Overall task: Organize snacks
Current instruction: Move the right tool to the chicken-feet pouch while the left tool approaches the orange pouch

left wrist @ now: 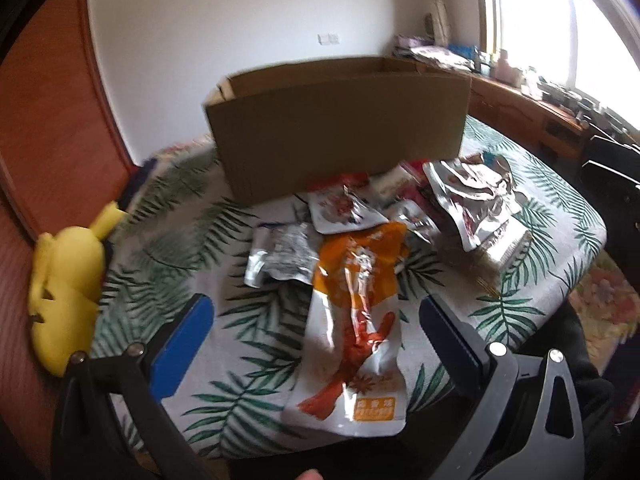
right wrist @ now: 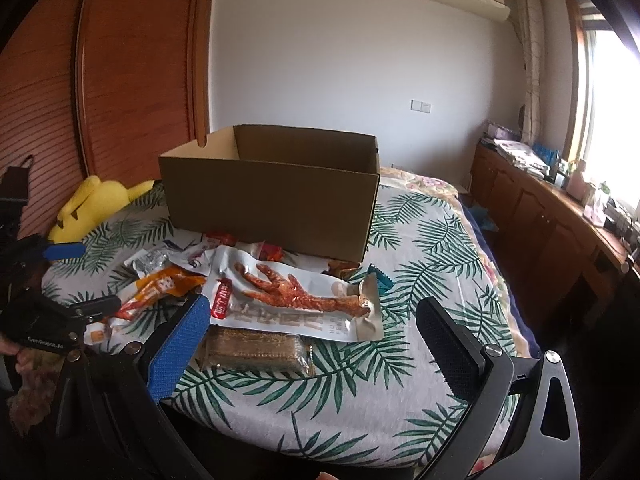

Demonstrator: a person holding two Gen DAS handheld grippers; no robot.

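An open cardboard box [left wrist: 340, 128] stands on the leaf-print cloth; it also shows in the right wrist view [right wrist: 272, 204]. Several snack packets lie in front of it. An orange-and-white packet [left wrist: 356, 328] lies between the fingers of my open left gripper [left wrist: 316, 336]; it also shows in the right wrist view [right wrist: 156, 292]. A silver packet [left wrist: 280, 256] lies beside it. My open right gripper [right wrist: 316, 344] hovers over a white chicken-foot packet [right wrist: 296, 300] and a brown cracker pack [right wrist: 256, 350]. The left gripper [right wrist: 80, 276] shows at the left of the right wrist view.
A yellow plush toy [left wrist: 68, 280] lies at the table's left edge, also in the right wrist view [right wrist: 92, 204]. A wooden sideboard [right wrist: 540, 216] with clutter runs under the window on the right. A wooden wardrobe [right wrist: 120, 80] stands behind on the left.
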